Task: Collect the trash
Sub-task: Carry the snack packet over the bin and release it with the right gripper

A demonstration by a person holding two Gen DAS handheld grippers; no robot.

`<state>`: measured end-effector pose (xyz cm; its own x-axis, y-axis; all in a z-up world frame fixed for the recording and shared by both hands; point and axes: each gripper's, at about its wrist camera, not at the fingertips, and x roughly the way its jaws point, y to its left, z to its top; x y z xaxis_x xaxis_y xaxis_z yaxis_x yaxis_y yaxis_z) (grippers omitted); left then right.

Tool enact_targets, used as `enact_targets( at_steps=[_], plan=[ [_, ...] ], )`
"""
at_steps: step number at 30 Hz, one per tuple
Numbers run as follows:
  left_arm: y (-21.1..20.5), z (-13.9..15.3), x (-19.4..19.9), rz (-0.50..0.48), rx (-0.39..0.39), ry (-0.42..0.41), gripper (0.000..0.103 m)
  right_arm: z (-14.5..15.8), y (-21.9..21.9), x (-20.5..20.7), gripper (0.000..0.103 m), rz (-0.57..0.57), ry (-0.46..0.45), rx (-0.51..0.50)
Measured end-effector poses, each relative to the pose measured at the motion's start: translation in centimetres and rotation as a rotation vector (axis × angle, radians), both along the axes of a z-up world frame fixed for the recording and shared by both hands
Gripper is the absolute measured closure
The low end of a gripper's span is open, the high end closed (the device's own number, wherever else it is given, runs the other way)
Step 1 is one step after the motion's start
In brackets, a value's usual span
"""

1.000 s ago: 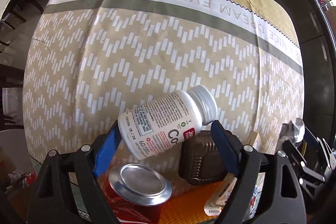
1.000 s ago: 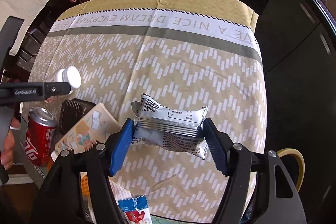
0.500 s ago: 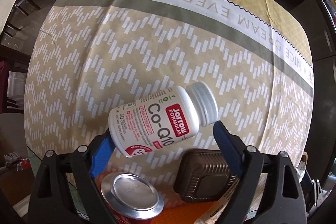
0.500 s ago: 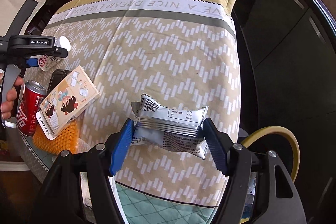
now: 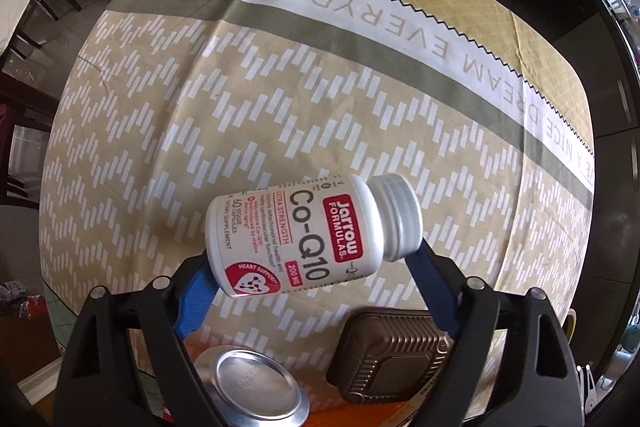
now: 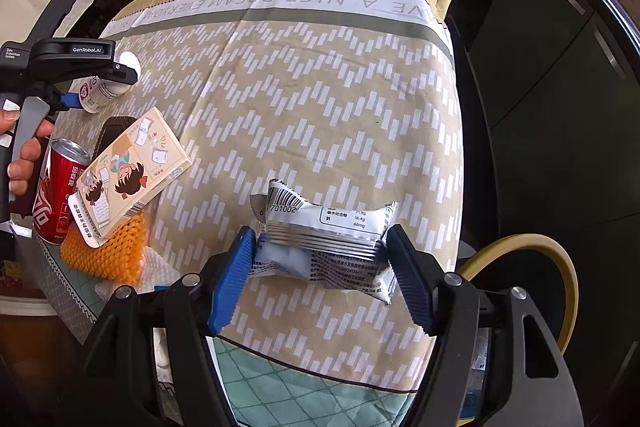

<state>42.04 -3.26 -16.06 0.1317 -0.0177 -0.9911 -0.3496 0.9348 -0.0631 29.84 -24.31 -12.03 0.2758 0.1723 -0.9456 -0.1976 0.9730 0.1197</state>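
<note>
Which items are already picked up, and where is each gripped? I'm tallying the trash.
Left gripper, closing: white supplement bottle, base and cap. Right gripper: silver snack wrapper, by its two ends.

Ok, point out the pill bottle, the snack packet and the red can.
pill bottle (image 5: 296, 239), left wrist view, on its label
snack packet (image 6: 320, 239), right wrist view, on its crimped middle seam
red can (image 6: 54, 203), right wrist view, on its side

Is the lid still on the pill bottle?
Yes. The bottle, held sideways in the left gripper, has its white cap on its neck.
</note>
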Motion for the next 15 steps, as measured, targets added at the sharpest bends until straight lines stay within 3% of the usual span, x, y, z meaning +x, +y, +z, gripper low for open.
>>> enact_targets(
  at_steps=[8, 15],
  plan=[
    [0.6, 2.3, -0.8, -0.131, 0.037, -0.042, 0.021, 2.4, -2.8, -2.7, 0.036, -0.028, -0.051, 0.014],
    [-1.4, 7.2, -3.5, -0.295, 0.047, -0.146, 0.021, 3.1, -11.0, -8.3, 0.036, -0.167, -0.057, -0.013]
  ],
)
